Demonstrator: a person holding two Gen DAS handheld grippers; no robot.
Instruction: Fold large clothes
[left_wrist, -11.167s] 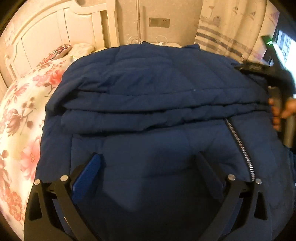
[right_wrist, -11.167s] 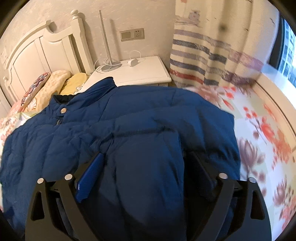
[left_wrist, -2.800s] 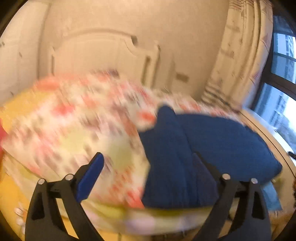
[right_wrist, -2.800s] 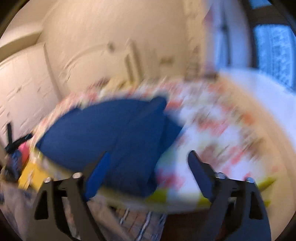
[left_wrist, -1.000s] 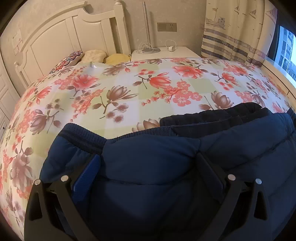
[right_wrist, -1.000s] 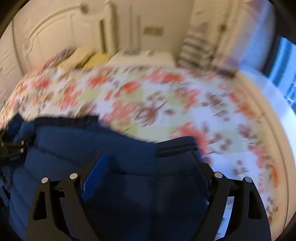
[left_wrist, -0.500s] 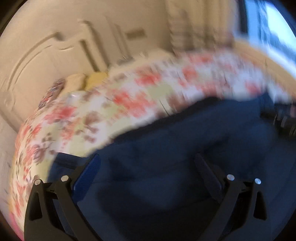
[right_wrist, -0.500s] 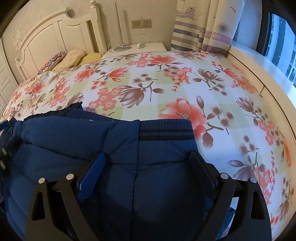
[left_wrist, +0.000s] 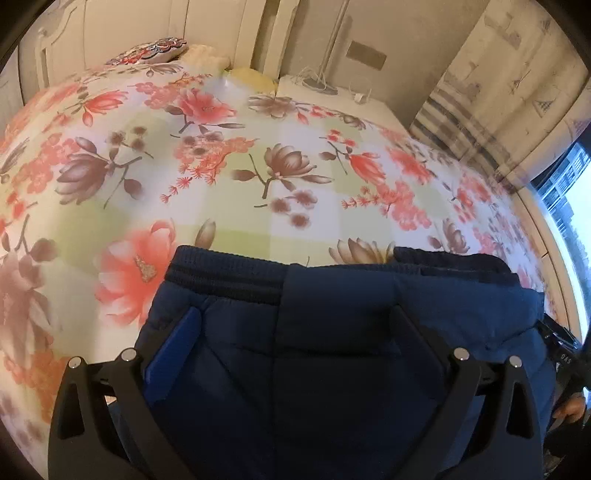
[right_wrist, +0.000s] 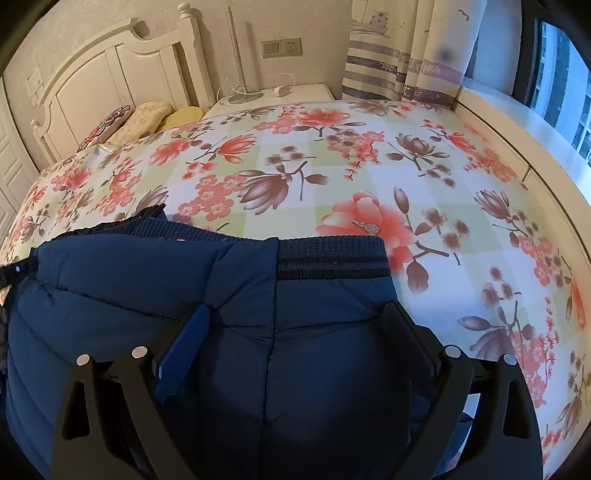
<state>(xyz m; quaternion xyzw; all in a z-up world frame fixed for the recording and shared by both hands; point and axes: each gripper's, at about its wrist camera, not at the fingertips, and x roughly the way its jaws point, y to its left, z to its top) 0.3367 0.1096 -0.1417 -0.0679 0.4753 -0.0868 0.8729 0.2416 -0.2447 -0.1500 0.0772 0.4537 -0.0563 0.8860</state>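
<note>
A navy padded jacket (left_wrist: 332, 332) lies at the near edge of the bed, its ribbed hem toward the headboard. My left gripper (left_wrist: 291, 325) stands wide open over the jacket's left part, fingers spread on either side of a seam. The jacket also fills the bottom of the right wrist view (right_wrist: 184, 295), where my right gripper (right_wrist: 295, 321) is open over its right part, just behind the ribbed band (right_wrist: 332, 258). The other gripper's body shows at the right edge of the left wrist view (left_wrist: 561, 354).
The floral bedspread (right_wrist: 332, 166) stretches beyond the jacket. Pillows (right_wrist: 147, 114) lie by the white headboard (right_wrist: 110, 74). A white nightstand (right_wrist: 273, 96) with cables stands behind. A striped curtain (right_wrist: 399, 55) and a window ledge (right_wrist: 535, 133) run along the right.
Both grippers have swung round and settled over the jacket at the bed's near edge. The left view has cleared of blur and now faces the headboard corner.
</note>
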